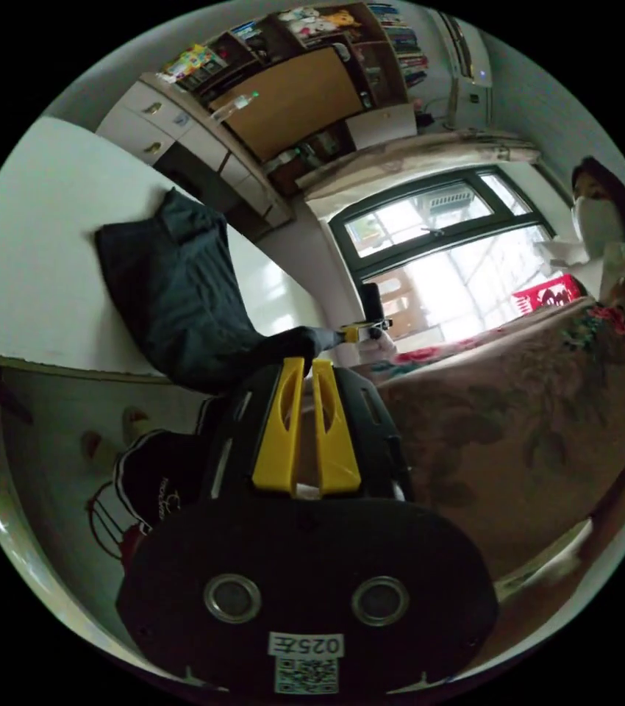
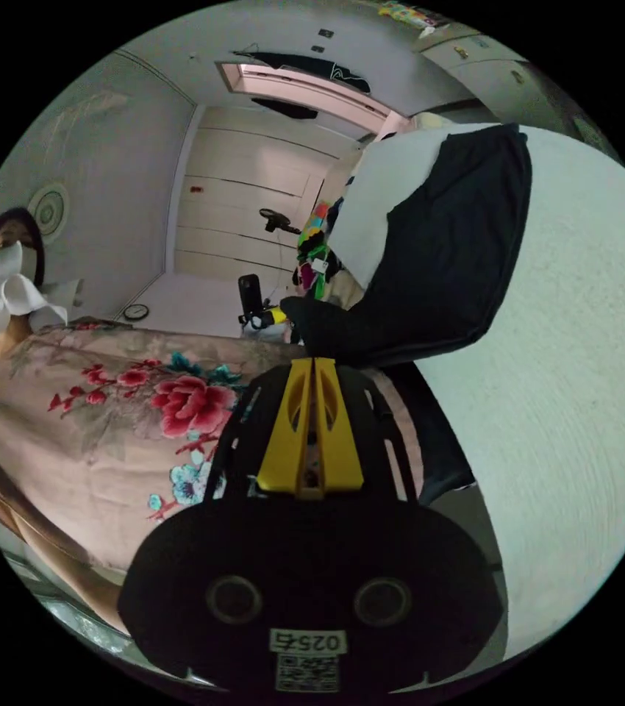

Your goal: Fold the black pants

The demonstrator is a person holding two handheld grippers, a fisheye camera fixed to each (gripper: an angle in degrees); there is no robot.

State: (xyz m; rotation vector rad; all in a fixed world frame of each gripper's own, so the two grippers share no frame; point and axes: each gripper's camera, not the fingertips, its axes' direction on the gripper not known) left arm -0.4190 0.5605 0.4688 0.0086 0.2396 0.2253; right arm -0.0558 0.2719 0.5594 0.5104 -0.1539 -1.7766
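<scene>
The black pants (image 1: 180, 294) lie on a white table (image 1: 33, 279), and one edge is lifted off the table's rim. My left gripper (image 1: 306, 362) has its yellow jaws nearly together on that lifted edge. In the left gripper view the right gripper (image 1: 365, 332) pinches the far tip of the same edge. In the right gripper view the pants (image 2: 452, 250) spread over the table (image 2: 584, 382). My right gripper (image 2: 313, 360) is shut on their near edge. The left gripper (image 2: 272, 316) holds the dark corner just beyond.
A person in a floral garment (image 2: 143, 412) stands close behind both grippers. Shelves and cabinets (image 1: 290, 95) and a bright window (image 1: 445, 250) lie past the table. A dark garment (image 1: 154, 485) sits low beside the table's edge.
</scene>
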